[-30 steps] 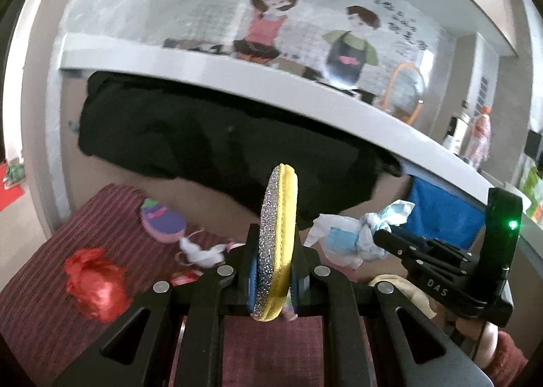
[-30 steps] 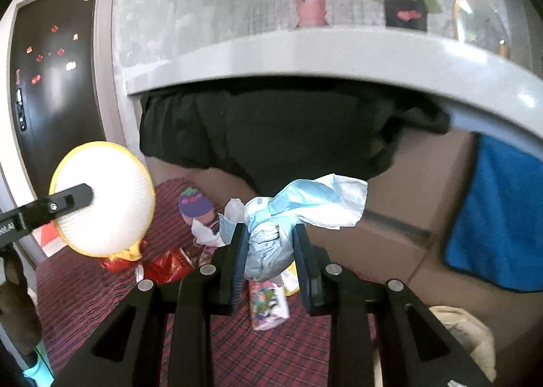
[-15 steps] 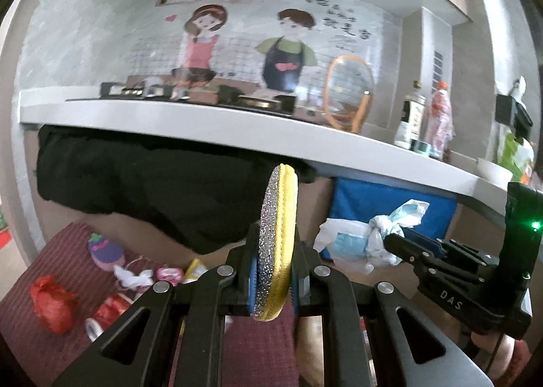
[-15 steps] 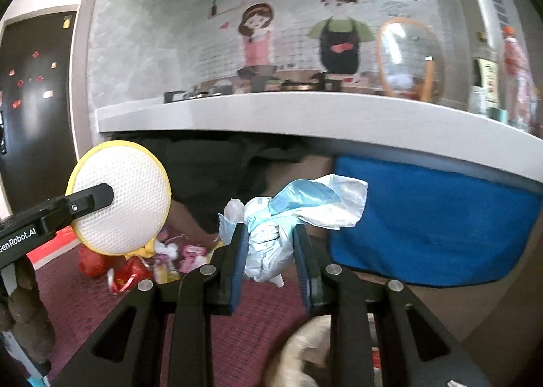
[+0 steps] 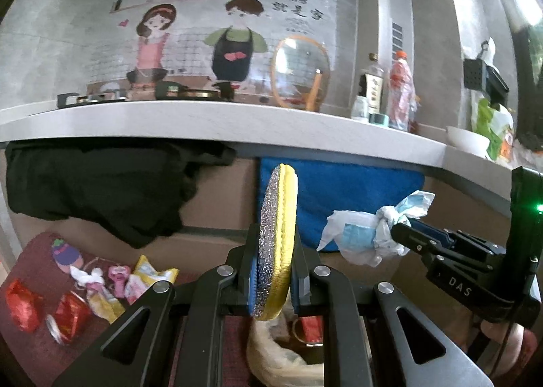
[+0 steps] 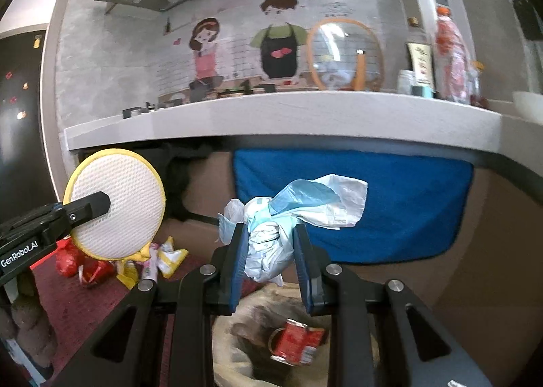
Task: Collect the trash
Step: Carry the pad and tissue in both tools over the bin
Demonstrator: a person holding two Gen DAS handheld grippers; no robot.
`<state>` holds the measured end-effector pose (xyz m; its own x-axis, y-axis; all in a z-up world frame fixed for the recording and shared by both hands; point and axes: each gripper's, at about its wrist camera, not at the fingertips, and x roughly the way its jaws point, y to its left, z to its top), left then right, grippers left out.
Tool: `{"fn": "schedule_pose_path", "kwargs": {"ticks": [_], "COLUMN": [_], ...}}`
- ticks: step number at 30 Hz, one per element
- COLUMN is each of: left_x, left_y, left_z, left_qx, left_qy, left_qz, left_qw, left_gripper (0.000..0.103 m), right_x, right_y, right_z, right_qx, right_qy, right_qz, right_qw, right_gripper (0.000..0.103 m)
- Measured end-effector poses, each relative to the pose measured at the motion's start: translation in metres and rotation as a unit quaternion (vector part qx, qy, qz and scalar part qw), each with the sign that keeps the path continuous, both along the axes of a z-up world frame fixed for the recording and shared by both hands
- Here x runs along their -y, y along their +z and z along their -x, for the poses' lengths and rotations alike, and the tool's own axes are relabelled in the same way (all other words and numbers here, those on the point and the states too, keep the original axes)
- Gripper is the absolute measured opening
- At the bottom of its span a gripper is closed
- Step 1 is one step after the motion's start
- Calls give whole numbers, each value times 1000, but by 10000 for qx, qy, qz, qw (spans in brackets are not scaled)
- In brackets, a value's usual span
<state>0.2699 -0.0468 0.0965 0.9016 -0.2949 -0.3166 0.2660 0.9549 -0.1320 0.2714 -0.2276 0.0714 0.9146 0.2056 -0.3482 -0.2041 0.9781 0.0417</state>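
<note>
Risk sits in the drop: left gripper (image 5: 274, 280) jaws pinch a round yellow scouring pad (image 5: 276, 244), right gripper (image 6: 269, 263) jaws pinch crumpled tissue (image 6: 288, 214) above the open trash bag (image 6: 237, 326); loose tissue tails may snag or miss.

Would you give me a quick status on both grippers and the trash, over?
Left gripper shut on round scrubber pad. Right gripper shut on crumpled plastic wrapper. Trash bag open below, red can inside. Nothing in the way.
</note>
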Motion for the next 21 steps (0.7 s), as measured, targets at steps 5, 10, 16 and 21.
{"fn": "schedule_pose_path", "kwargs": {"ticks": [5, 10, 16, 21], "left_x": [22, 32, 38, 41], "left_y": [-15, -32, -52, -69], "left_z": [-8, -19, -31, -42], "left_qx": [-145, -337, -510, -724], "left_qy": [-137, -186, -247, -247], "left_qz": [-55, -3, 21, -4], "left_qw": [9998, 9993, 9984, 9971], "left_gripper": [15, 15, 15, 15], "right_x": [23, 38, 48, 52], "right_y": [-11, -24, -41, -56], "right_z": [2, 1, -9, -19], "right_qx": [-98, -182, -366, -544], "right_qy": [-156, -248, -278, -264], "right_qz": [-48, -64, -117, -173], "right_qw": [9998, 9995, 9989, 9980], "right_gripper": [24, 24, 25, 25]}}
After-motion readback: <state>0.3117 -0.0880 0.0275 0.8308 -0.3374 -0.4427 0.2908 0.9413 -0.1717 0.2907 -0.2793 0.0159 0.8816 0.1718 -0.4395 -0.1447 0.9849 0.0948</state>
